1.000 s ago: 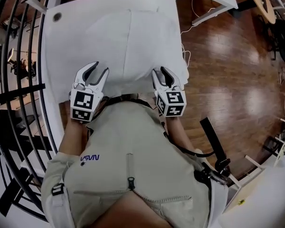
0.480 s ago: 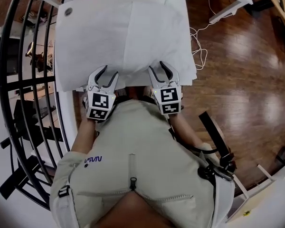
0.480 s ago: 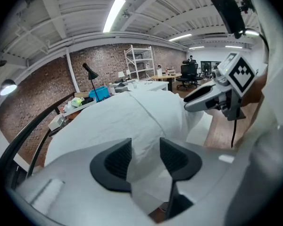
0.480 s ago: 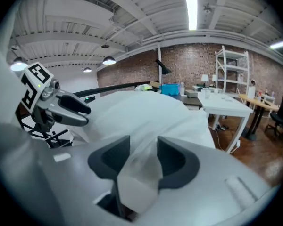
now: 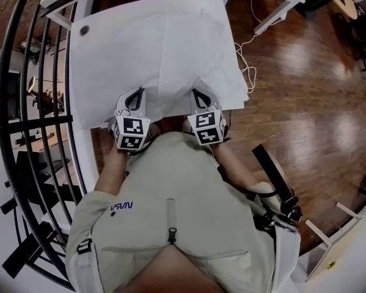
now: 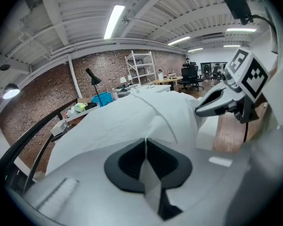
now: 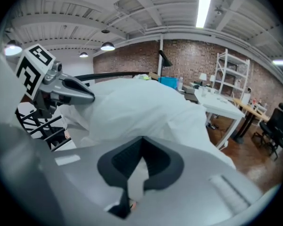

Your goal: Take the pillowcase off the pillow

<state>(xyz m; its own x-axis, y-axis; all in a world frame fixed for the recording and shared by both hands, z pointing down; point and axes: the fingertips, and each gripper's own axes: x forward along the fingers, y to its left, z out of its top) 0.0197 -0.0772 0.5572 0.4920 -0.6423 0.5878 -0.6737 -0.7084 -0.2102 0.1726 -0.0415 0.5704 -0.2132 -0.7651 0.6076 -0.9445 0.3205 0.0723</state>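
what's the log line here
left claw: just closed on pillowcase edge | right claw: just closed on pillowcase edge | phase: grasp

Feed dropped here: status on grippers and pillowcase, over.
Left gripper, right gripper just closed, pinching near edge of white fabric pillowcase. Case not yet off, lying on white table. Nothing blocking.

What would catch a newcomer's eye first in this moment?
A big white pillowcase covers most of the white table at the top of the head view, bright against the dark wooden floor to the right. At its near edge, the left tool and right tool have just closed, each pinching a fold of the fabric.
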